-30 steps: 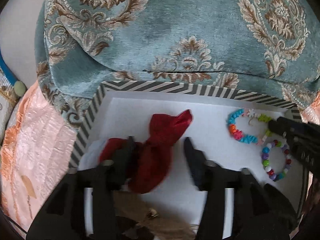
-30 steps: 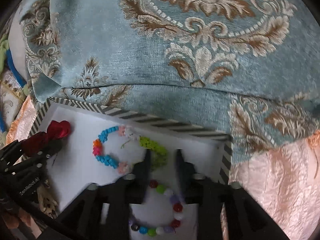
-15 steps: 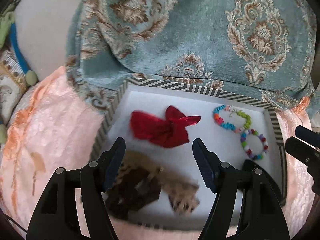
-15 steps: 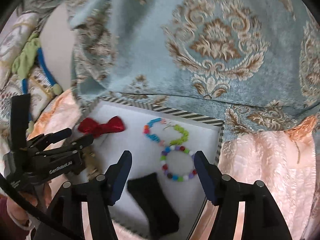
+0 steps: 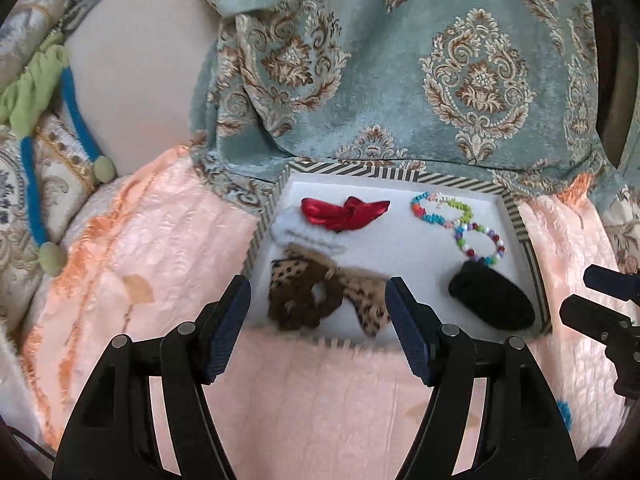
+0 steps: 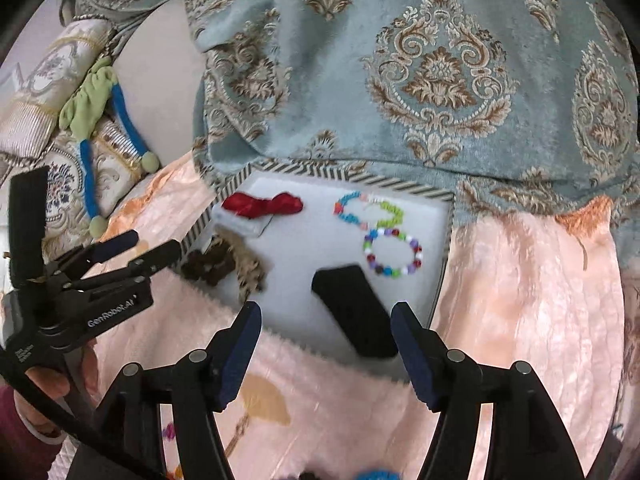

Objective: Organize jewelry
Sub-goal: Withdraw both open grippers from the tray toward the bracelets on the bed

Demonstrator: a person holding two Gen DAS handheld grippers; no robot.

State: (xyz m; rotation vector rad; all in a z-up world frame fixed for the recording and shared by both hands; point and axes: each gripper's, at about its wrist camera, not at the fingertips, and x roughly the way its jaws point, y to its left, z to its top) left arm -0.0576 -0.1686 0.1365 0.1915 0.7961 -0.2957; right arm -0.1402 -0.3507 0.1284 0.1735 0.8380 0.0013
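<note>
We've backed both tongs off the tray (image 5: 516, 210), left gripper (image 5: 316, 326) and right gripper (image 6: 326, 346) released, empty; bracelets (image 6: 394, 252) at 1 o'clock, task looks done.

Black plastic left claw (image 5: 318, 322) and right claw (image 6: 326, 344), navy ribbed pads, silver screws; maroon sleeve (image 6: 24, 446).

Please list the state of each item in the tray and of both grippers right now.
left gripper: open, nothing between its fingers
right gripper: open, empty
tray: open-topped, resting on the pink blanket
red bow: lying flat, far left
leopard scrunchie: lying crumpled, near left
two bead bracelets: lying flat, closed loops, touching
black item: lying flat, near right corner
</note>
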